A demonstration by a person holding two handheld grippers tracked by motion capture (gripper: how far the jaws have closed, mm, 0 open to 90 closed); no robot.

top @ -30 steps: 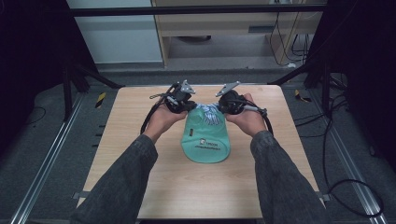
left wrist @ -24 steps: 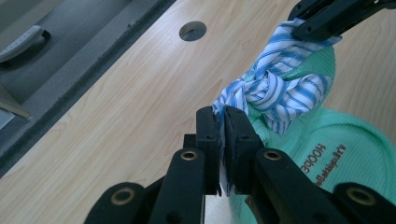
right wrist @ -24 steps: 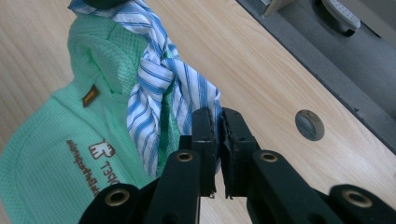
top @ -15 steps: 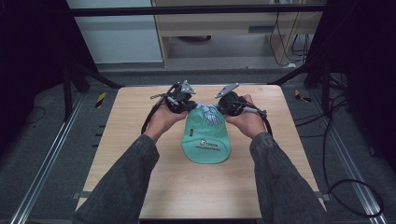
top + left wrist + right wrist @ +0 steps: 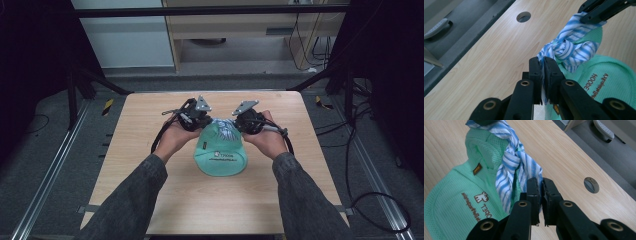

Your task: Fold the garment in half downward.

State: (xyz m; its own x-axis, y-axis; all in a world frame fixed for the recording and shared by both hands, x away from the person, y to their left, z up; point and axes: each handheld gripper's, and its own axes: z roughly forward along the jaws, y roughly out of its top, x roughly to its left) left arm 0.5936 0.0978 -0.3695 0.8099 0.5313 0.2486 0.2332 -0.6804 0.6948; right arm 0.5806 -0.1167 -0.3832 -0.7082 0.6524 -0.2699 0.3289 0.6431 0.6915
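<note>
A mint-green waffle-weave pouch (image 5: 221, 151) with a printed logo lies on the wooden table (image 5: 150, 150). Its neck is bound by a blue-and-white striped cloth tie (image 5: 225, 129), knotted at the top. My left gripper (image 5: 201, 120) is shut on one end of the striped tie (image 5: 564, 48), the jaws pinching the fabric. My right gripper (image 5: 241, 122) is shut on the other end of the striped tie (image 5: 511, 167). The two grippers face each other across the knot, one at each side of the pouch (image 5: 604, 82) (image 5: 461, 195).
A round cable hole (image 5: 523, 16) (image 5: 591, 184) is set in the tabletop near its far edge. Black cables trail from both grippers over the table. Metal rails run along the floor at both sides, and a shelf unit stands behind.
The pouch has shifted slightly and its neck is drawn in a little tighter between the grippers. Both hands stay nearly where they were.
</note>
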